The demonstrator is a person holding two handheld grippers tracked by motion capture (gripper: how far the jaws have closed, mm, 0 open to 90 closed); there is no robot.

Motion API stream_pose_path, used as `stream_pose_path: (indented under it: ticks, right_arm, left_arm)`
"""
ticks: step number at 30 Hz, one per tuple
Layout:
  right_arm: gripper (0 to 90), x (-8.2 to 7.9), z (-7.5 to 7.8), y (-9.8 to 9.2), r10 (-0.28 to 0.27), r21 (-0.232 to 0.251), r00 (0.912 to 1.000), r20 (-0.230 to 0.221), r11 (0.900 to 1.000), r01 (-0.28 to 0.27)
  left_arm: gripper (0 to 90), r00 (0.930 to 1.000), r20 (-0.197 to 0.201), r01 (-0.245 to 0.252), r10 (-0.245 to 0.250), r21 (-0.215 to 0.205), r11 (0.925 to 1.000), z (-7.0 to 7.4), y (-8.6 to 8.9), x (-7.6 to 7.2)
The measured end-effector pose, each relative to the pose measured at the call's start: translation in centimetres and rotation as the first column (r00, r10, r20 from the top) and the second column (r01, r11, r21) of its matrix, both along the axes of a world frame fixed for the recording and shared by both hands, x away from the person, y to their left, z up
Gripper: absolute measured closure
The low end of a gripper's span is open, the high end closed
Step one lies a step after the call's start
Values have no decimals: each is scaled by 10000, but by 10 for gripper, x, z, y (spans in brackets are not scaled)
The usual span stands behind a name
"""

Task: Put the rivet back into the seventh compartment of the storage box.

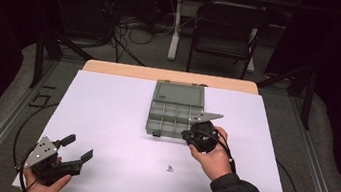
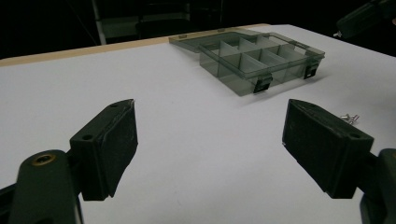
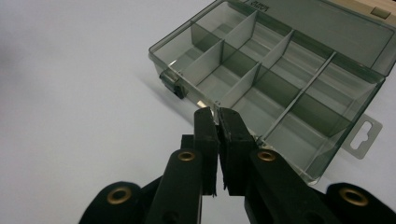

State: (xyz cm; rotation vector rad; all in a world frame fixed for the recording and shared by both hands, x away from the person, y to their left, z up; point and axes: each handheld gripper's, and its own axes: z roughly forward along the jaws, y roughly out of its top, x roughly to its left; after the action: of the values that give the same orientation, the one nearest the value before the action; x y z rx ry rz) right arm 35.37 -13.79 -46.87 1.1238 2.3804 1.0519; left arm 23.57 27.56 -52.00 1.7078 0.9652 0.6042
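Note:
A grey see-through compartment box point(image 1: 149, 118) lies open at the middle of the white table, lid folded back; its cells look empty. My right gripper point(image 1: 186, 135) hovers at the box's front right corner. In the right gripper view its jaws point(image 3: 217, 115) are shut above the front cells of the box point(image 3: 299, 93); a thin pale sliver shows at the tips, and I cannot tell what it is. My left gripper point(image 1: 80, 146) rests at the near left of the table, open with nothing between its jaws point(image 2: 210, 140). Small metal screws point(image 1: 169, 167) lie in front of the box.
The left gripper view shows the box point(image 2: 243, 86) farther off and the screws point(image 2: 349, 118) by the right jaw. White sheet point(image 1: 105, 117) covers the table to its edges. A black chair point(image 1: 225, 30) and cables stand beyond the far edge.

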Motion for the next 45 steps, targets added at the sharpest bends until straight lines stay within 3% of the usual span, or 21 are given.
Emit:
stream_pose_path:
  ticks: [14,27,42,43,45]
  right_arm:
    - [870,29,-3,9,-572,-74,9984,28,9983,573]
    - [869,56,-29,12,-1217,-321,9920,-339,9922,1206]
    - [859,60,-35,17,-1263,-380,9912,-400,9915,1248]
    - [790,60,-35,17,-1228,-297,9917,-386,9921,1217]
    - [743,58,-34,18,-1299,-255,9912,-238,9913,1293]
  left_arm:
    - [180,10000,-29,21,-21,-1,10000,0,0,0]
    - [180,10000,-21,39,-39,26,10000,0,0,1]
    - [180,10000,-42,20,-20,-76,10000,-1,0,1]
    - [180,10000,-38,9,-9,-90,10000,-1,0,1]
    - [180,10000,-14,27,-27,-65,10000,-1,0,1]
